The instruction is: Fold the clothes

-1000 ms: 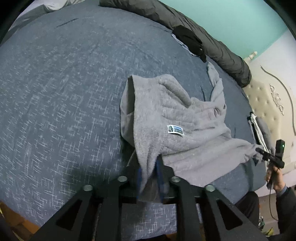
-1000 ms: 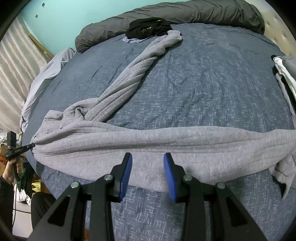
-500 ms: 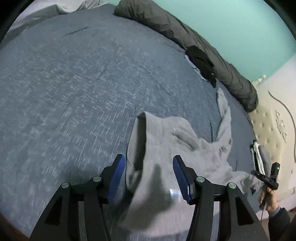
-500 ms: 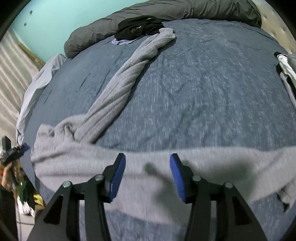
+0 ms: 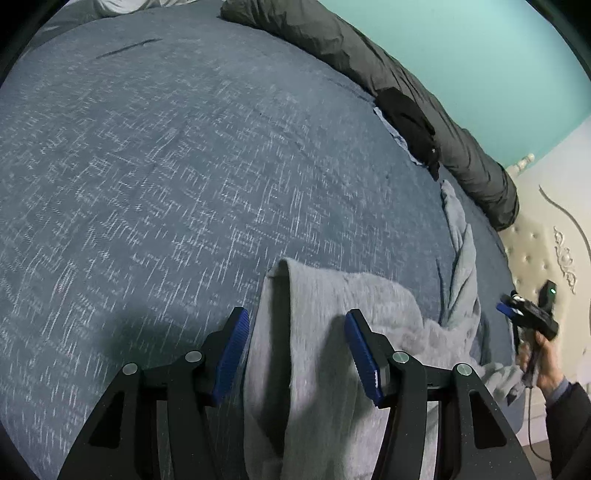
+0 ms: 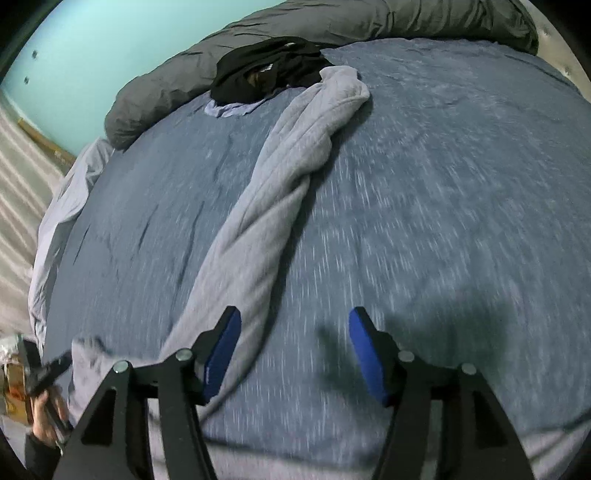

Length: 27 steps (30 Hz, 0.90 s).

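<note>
A grey fleece garment (image 5: 332, 295) lies on the blue bed cover (image 5: 166, 166). In the left wrist view its folded edge lies under my open left gripper (image 5: 297, 341), between the blue pads, not gripped. In the right wrist view one long grey part of it (image 6: 280, 177) stretches away toward the far pillows and its lower edge (image 6: 369, 461) runs along the bottom. My right gripper (image 6: 295, 345) is open and empty above the blue cover, its left pad (image 6: 221, 350) over the grey cloth. The right gripper also shows in the left wrist view (image 5: 528, 317).
A dark grey rolled duvet (image 6: 332, 33) lies along the far side below the teal wall. Black clothes (image 6: 266, 70) sit on it, over a pale blue cloth (image 6: 229, 109). A white tufted headboard (image 5: 543, 251) stands at the right. A pale sheet (image 6: 62, 206) hangs at the left edge.
My left gripper has let go of the grey garment's edge and opened. Both grippers have moved forward over the bed; the garment now lies lower in both views.
</note>
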Each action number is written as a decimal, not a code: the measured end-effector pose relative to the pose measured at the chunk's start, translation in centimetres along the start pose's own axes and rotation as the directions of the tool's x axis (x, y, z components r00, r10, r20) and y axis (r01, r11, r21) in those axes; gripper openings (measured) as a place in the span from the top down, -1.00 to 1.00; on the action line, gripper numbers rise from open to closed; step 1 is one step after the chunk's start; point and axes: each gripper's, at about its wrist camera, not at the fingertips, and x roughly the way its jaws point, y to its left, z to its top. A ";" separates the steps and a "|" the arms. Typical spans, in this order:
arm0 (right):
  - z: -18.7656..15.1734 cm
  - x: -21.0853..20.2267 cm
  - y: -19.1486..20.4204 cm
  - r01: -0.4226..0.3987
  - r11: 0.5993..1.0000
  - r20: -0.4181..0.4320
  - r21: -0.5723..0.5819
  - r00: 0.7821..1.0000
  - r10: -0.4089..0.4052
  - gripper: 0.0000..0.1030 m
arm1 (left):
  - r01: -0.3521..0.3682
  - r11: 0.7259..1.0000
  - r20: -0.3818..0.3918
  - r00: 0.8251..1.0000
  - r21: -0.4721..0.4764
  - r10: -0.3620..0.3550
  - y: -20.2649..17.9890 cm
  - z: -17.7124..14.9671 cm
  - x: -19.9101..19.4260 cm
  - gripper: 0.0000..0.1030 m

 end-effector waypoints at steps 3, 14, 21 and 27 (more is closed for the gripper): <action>2.0 2.4 -0.2 0.006 1.000 -0.003 0.030 1.000 -0.006 -0.21 | 0.012 1.000 0.004 1.000 0.018 -0.012 -0.4 0.2 0.3 -0.14; 6.5 8.8 0.9 -0.042 0.996 0.005 0.081 0.999 0.041 -0.21 | 0.048 0.997 -0.039 0.998 0.056 -0.046 -1.6 1.4 2.2 -0.13; 6.5 7.9 2.6 -0.053 0.998 0.055 -0.020 0.997 0.054 0.80 | 0.019 0.992 -0.074 0.997 0.121 -0.010 -2.7 0.9 3.1 0.76; 6.5 0.8 2.6 -0.033 0.999 0.173 -0.043 0.984 0.040 0.83 | 0.010 0.990 -0.026 1.000 0.139 -0.007 -4.5 1.4 0.8 0.83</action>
